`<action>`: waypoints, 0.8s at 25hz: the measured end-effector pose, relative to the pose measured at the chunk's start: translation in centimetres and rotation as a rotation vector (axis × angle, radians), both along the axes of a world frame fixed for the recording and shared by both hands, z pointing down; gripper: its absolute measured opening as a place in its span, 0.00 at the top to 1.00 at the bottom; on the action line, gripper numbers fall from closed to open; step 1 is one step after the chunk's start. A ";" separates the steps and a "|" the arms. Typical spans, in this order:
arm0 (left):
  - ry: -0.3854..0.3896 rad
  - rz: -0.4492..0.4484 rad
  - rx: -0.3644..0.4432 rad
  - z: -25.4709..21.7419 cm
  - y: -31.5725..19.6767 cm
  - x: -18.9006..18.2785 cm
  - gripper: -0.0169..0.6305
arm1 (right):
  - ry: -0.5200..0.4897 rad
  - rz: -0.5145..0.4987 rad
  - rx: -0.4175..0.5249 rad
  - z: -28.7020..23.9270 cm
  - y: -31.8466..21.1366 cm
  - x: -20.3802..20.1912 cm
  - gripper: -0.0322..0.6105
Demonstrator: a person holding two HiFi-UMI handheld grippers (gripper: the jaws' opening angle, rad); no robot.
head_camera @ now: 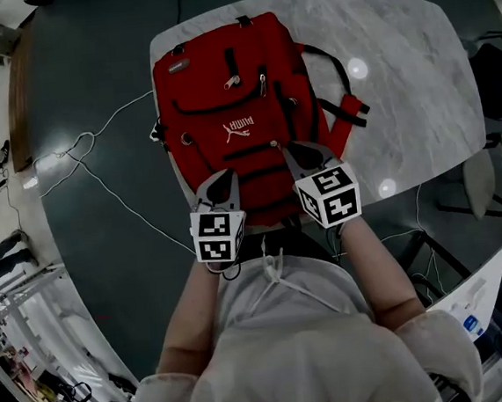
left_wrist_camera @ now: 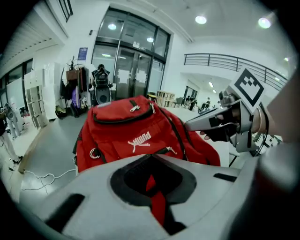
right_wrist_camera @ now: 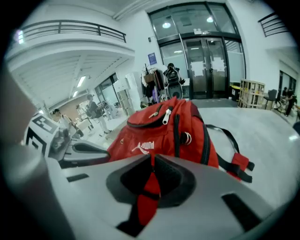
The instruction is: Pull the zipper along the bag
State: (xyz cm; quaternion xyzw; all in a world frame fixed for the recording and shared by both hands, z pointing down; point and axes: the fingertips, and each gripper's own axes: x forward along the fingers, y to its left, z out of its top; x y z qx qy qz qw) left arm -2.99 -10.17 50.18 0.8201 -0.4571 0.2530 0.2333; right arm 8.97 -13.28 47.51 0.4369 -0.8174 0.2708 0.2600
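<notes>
While the bag [head_camera: 224, 101] is lying flat on the bench [head_camera: 397, 67], the left gripper [head_camera: 225, 175] and right gripper [head_camera: 304, 152] are pinching its near edge, jaws clenched on red fabric.

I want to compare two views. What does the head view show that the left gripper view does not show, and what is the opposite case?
Only the head view: the whole marble table from above, the person's light shirt, and the left gripper from outside, its tips on the near end of the red backpack. Only the left gripper view: the glass doors, the balcony railing, and the left jaws seen closely, together, with red fabric between them. Both: the red backpack and the right gripper.
</notes>
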 end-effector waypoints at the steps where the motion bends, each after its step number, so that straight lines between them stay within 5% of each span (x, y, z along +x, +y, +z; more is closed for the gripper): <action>1: 0.022 -0.005 0.031 -1.3 -0.3 0.3 0.95 | -0.015 0.010 0.030 -1.0 -0.2 -0.1 0.90; 13: 0.211 -0.081 0.466 -20.2 -0.6 -0.4 0.95 | -0.157 0.061 0.376 -14.2 0.8 -1.4 0.91; 20: 0.261 -0.094 0.586 -25.3 1.5 -1.1 0.95 | -0.175 0.001 0.526 -19.8 2.9 -3.0 0.91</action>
